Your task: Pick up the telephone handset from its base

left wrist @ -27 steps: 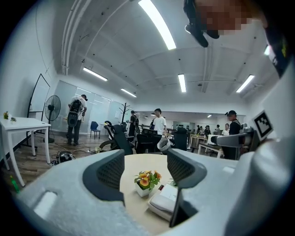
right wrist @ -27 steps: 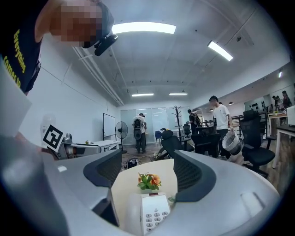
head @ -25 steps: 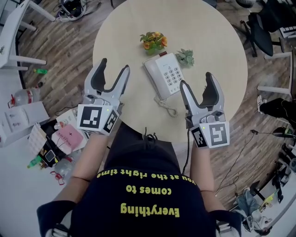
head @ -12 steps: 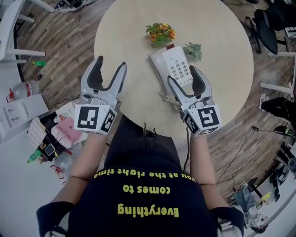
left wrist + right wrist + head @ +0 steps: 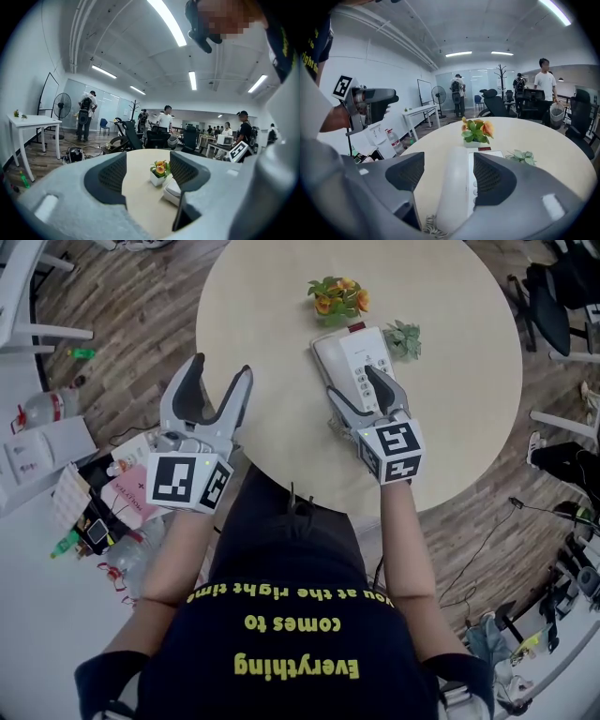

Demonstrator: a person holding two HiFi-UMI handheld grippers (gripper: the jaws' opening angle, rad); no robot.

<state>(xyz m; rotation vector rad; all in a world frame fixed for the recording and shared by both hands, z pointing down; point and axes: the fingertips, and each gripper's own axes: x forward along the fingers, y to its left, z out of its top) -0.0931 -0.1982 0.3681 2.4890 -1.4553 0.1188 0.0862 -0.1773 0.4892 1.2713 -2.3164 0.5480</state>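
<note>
A white telephone (image 5: 361,352) lies on the round beige table (image 5: 272,315), its handset (image 5: 326,357) resting along the base's left side. My right gripper (image 5: 357,392) is open over the phone's near end. In the right gripper view the handset (image 5: 454,183) runs between the two jaws, with a gap on each side. The keypad (image 5: 477,187) shows beside the right jaw. My left gripper (image 5: 221,369) hovers open at the table's left edge with nothing in it. In the left gripper view (image 5: 147,171) the phone (image 5: 171,191) sits ahead to the right.
A pot of orange flowers (image 5: 337,296) and a small green plant (image 5: 403,337) stand just beyond the phone. The coiled cord (image 5: 427,226) lies at the handset's near end. Boxes and bottles (image 5: 84,512) clutter the floor at left; chairs (image 5: 553,306) stand at right.
My right gripper has moved forward and left from the table's near edge onto the phone and now straddles the handset. The left gripper has barely moved.
</note>
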